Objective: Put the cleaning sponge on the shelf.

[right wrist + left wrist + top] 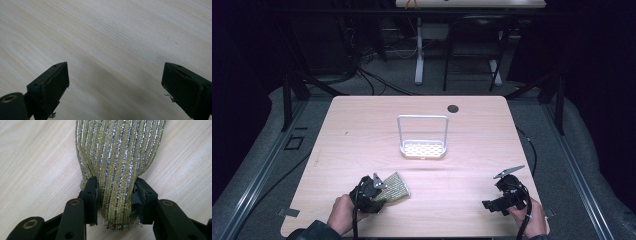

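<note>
- High view: left gripper (377, 192) at the near-left of the table (362, 125), pinching a glittery striped cloth (396, 186); white rack (422, 137) mid-table; right gripper (502, 192) near-right.
- Left gripper view: jaws clenched on the cloth's (117, 165) bunched end; probably soft, light, limp; best held by an edge.
- Right gripper view: jaws spread wide, grasping nothing above bare wood.

Left hand (343, 214): enters from the bottom edge, wrapped around the rear of its gripper.
Left gripper (379, 189): low at the near left, pointing forward and right; in its own view (115, 195) the jaws are closed in from both sides on something pinched between them.
Right hand (529, 216): at the near right, gripping from behind.
Right gripper (492, 204): pointing left; in its own view (115, 82) the jaws stand wide apart.
</note>
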A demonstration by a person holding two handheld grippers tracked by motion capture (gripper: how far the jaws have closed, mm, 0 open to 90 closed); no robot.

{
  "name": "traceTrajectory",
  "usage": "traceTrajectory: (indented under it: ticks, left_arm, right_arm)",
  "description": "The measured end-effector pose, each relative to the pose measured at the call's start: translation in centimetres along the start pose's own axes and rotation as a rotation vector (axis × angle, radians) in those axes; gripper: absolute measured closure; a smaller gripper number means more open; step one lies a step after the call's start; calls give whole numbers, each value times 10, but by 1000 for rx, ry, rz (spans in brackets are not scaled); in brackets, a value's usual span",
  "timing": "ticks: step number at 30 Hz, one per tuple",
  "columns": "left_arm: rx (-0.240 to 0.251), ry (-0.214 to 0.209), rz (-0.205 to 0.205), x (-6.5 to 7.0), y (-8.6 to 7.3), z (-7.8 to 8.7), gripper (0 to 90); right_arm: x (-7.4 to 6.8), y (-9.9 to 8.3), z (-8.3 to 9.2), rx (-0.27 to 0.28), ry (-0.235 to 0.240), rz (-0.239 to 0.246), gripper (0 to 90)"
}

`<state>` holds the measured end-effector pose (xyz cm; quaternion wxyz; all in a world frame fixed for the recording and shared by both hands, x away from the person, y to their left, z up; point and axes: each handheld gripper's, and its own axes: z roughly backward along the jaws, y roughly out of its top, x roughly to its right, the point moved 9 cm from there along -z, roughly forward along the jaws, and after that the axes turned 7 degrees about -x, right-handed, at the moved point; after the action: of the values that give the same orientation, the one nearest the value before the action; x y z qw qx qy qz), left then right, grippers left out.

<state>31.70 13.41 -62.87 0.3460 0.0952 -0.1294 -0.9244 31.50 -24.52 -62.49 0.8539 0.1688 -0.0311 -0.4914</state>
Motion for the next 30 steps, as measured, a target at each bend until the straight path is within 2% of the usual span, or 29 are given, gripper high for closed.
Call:
traceTrajectory:
  ticks: [21, 30]
  left_arm:
    - [64, -18, 36, -3, 12, 11, 583]
    - [78, -18, 31, -3, 21, 11, 578]
  right_arm:
    - [1, 0, 0, 1, -11, 10, 69]
    - [0, 0, 0, 1, -4, 1, 70]
